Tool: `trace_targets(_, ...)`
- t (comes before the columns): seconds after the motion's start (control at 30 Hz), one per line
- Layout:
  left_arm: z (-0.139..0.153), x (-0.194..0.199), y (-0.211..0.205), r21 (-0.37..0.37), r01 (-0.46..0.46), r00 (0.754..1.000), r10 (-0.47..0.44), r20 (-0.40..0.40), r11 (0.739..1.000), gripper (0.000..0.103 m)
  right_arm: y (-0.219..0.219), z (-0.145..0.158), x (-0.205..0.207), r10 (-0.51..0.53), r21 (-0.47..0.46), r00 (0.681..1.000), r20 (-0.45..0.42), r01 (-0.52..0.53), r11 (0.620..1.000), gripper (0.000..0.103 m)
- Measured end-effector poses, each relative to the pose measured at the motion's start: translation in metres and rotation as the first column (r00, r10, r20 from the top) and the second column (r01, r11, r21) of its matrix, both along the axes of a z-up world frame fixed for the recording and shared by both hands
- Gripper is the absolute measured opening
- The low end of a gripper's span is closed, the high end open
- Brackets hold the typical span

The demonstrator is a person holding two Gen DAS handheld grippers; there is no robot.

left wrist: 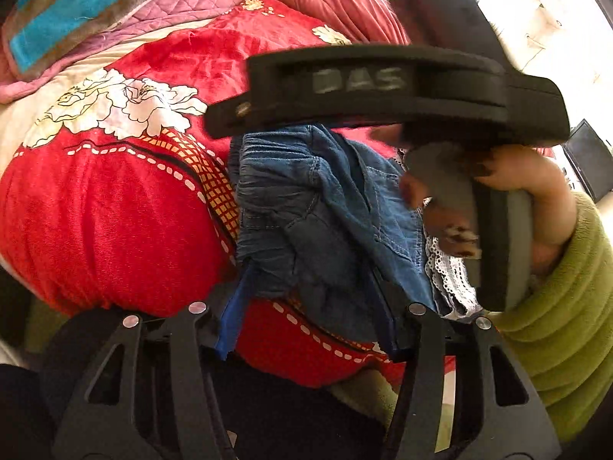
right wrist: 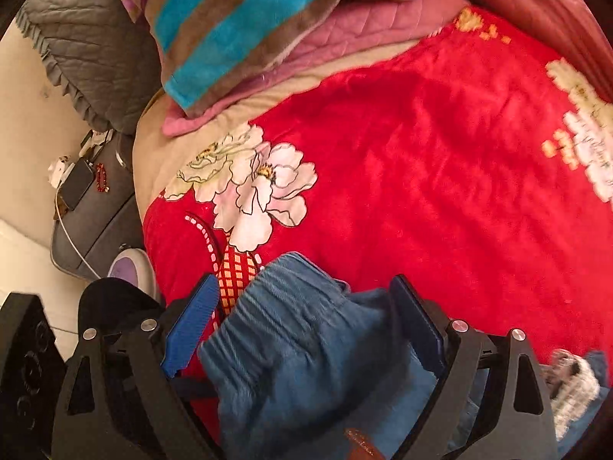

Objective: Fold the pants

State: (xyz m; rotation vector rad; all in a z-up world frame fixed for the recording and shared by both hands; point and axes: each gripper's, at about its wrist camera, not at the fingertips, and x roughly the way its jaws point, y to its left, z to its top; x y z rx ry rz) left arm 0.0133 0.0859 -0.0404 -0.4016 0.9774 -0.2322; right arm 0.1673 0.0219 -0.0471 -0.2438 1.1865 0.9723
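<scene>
Blue denim pants [left wrist: 306, 207] with a white lace trim lie bunched on a red floral blanket [left wrist: 115, 222]. My left gripper [left wrist: 306, 318] is open just in front of the bunch, its blue pads on either side of the near edge. The right gripper's black body [left wrist: 383, 88] crosses above the pants, held by a hand in a green sleeve [left wrist: 567, 306]. In the right wrist view the right gripper [right wrist: 302, 329] is open with the pants' elastic waistband [right wrist: 306, 337] lying between its blue pads [right wrist: 191, 326].
A striped blue and brown blanket [right wrist: 237, 27] and pink quilt [right wrist: 345, 34] are piled at the bed's far side. A grey bedside stand [right wrist: 92, 211] with a phone and cable is at the left, beside a grey pillow [right wrist: 88, 50].
</scene>
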Motion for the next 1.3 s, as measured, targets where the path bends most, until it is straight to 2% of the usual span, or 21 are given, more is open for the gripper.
trace_targets(0.03,0.000,0.000,0.000,-0.001,0.000,1.000,0.000,0.000,1.000,0.048,0.002,-0.005,-0.001,0.005,-0.007,1.000,-0.007,-0.006,1.000,0.081)
trace_targets(0.07,0.000,0.000,0.001,-0.006,-0.002,1.000,0.002,-0.001,1.000,0.048,0.002,-0.009,-0.002,0.012,-0.007,1.000,-0.017,-0.012,1.000,0.061)
trace_targets(0.1,0.001,-0.001,0.002,-0.010,-0.005,1.000,0.005,-0.002,1.000,0.048,0.001,-0.010,-0.004,0.011,-0.005,1.000,-0.017,-0.011,1.000,0.052)
trace_targets(0.13,0.002,-0.002,0.003,-0.013,-0.009,1.000,0.009,-0.003,1.000,0.049,-0.002,-0.010,-0.004,0.008,0.003,1.000,-0.013,-0.008,1.000,0.049)
trace_targets(0.2,0.004,-0.005,0.003,-0.013,-0.015,1.000,0.015,0.000,1.000,0.053,-0.015,-0.004,-0.005,-0.011,0.035,1.000,-0.008,0.012,0.999,0.036)
trace_targets(0.43,0.014,-0.010,-0.008,0.030,-0.025,0.999,0.025,0.026,0.999,0.073,-0.078,0.039,-0.012,-0.093,0.231,0.996,0.003,0.090,0.969,0.032)
trace_targets(0.53,0.015,-0.008,-0.018,0.035,-0.013,0.999,0.012,0.036,0.999,0.086,-0.107,0.052,-0.013,-0.134,0.301,0.991,-0.005,0.129,0.945,0.032)
trace_targets(0.63,0.013,0.001,-0.031,-0.030,0.036,0.999,-0.036,0.028,0.999,0.092,-0.135,0.058,-0.011,-0.175,0.360,0.984,-0.030,0.174,0.917,0.032)
trace_targets(0.77,0.017,0.012,-0.056,-0.079,0.102,0.994,-0.098,0.050,0.992,0.092,-0.176,0.062,-0.007,-0.240,0.431,0.968,-0.073,0.248,0.868,0.033)
trace_targets(0.87,0.030,0.016,-0.086,-0.095,0.199,0.977,-0.189,0.100,0.975,0.092,-0.208,0.061,-0.003,-0.286,0.473,0.953,-0.095,0.297,0.830,0.037)
trace_targets(0.93,0.039,0.016,-0.109,-0.086,0.260,0.959,-0.247,0.136,0.962,0.092,-0.232,0.058,-0.004,-0.324,0.497,0.936,-0.136,0.347,0.795,0.052)
trace_targets(0.97,0.042,0.015,-0.124,-0.071,0.303,0.945,-0.290,0.149,0.950,0.092,-0.243,0.057,-0.006,-0.349,0.498,0.926,-0.142,0.372,0.783,0.068)
trace_targets(1.0,0.043,0.013,-0.139,-0.050,0.339,0.932,-0.327,0.156,0.940,0.092,-0.255,0.055,-0.009,-0.390,0.494,0.911,-0.131,0.401,0.771,0.076)
trace_targets(1.07,0.039,0.010,-0.159,-0.025,0.389,0.913,-0.382,0.145,0.921,0.092,-0.281,0.051,-0.017,-0.478,0.461,0.873,-0.090,0.463,0.757,0.079)
trace_targets(1.17,0.024,0.002,-0.183,-0.013,0.450,0.889,-0.446,0.104,0.893,0.092,-0.312,0.035,-0.026,-0.576,0.396,0.814,-0.078,0.555,0.731,0.086)
trace_targets(1.3,0.013,-0.002,-0.195,0.016,0.463,0.883,-0.463,0.077,0.886,0.092,-0.326,0.010,-0.034,-0.588,0.386,0.793,-0.158,0.598,0.703,0.087)
